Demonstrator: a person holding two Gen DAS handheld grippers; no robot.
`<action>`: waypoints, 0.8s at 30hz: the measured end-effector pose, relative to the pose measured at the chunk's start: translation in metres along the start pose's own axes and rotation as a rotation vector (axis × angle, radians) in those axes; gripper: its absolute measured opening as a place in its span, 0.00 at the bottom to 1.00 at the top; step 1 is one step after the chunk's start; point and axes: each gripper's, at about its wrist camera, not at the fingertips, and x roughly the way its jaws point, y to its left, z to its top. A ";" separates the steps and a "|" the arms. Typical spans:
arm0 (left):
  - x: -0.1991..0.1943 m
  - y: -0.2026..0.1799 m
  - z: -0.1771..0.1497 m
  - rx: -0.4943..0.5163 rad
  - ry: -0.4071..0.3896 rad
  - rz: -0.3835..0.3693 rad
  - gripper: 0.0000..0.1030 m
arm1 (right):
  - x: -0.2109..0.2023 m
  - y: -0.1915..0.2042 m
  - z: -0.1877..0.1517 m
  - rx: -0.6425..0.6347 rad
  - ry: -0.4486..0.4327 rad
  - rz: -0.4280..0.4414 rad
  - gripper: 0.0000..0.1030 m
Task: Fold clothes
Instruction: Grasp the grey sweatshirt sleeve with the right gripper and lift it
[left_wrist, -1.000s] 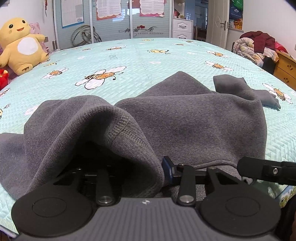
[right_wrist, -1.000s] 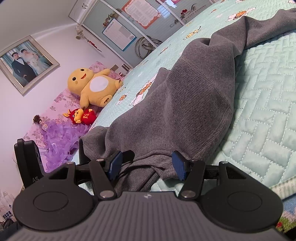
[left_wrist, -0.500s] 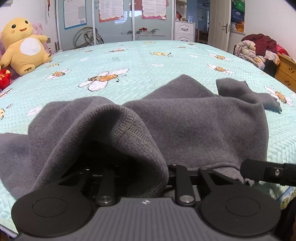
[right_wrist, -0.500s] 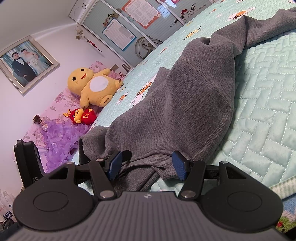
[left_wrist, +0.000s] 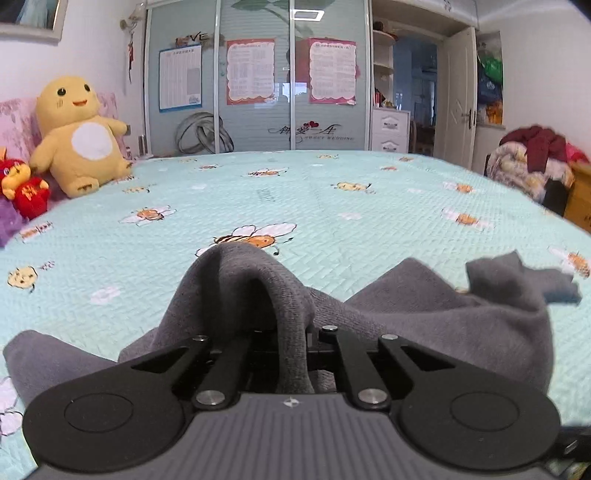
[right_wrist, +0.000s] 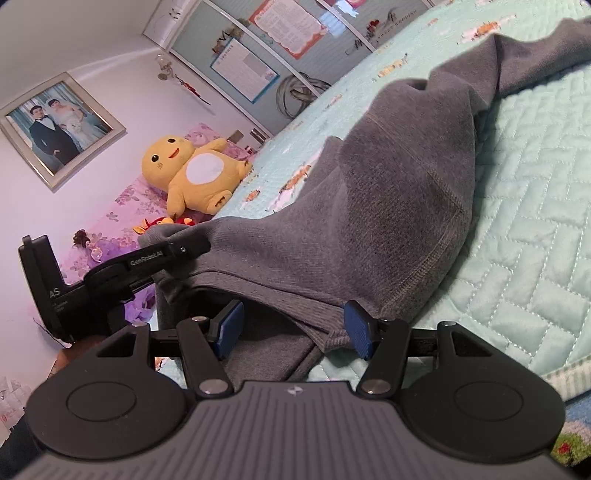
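Observation:
A grey knit garment (left_wrist: 424, 314) lies crumpled on the pale green bee-print bedcover (left_wrist: 295, 192), near the bed's front edge. My left gripper (left_wrist: 291, 332) is shut on a fold of it, and the cloth rises in a hump just above the fingers. In the right wrist view the same garment (right_wrist: 388, 184) drapes across the bedcover (right_wrist: 535, 184). My right gripper (right_wrist: 295, 328) is open, blue pads (right_wrist: 358, 332) apart, with the garment's hem between them. The left gripper (right_wrist: 192, 247) shows at the left of that view, holding up a corner.
A yellow plush toy (left_wrist: 81, 140) and a small red toy (left_wrist: 26, 188) sit at the bed's far left. Sliding wardrobe doors (left_wrist: 258, 92) stand behind the bed. A heap of clothes (left_wrist: 532, 162) and a wooden cabinet (left_wrist: 581, 199) are on the right.
My left gripper has shut on the garment's edge and lifted it, so its view now sits higher over the bed. The right gripper has stayed open around the hem.

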 end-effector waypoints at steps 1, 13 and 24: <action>0.002 0.001 -0.004 0.002 0.001 0.010 0.08 | -0.003 0.000 0.001 -0.005 -0.020 -0.011 0.59; 0.018 0.003 -0.046 0.004 0.058 0.066 0.11 | -0.012 -0.034 0.013 0.162 -0.142 -0.103 0.69; 0.016 -0.009 -0.075 0.066 -0.054 0.107 0.14 | 0.025 -0.011 0.038 0.044 -0.119 -0.102 0.44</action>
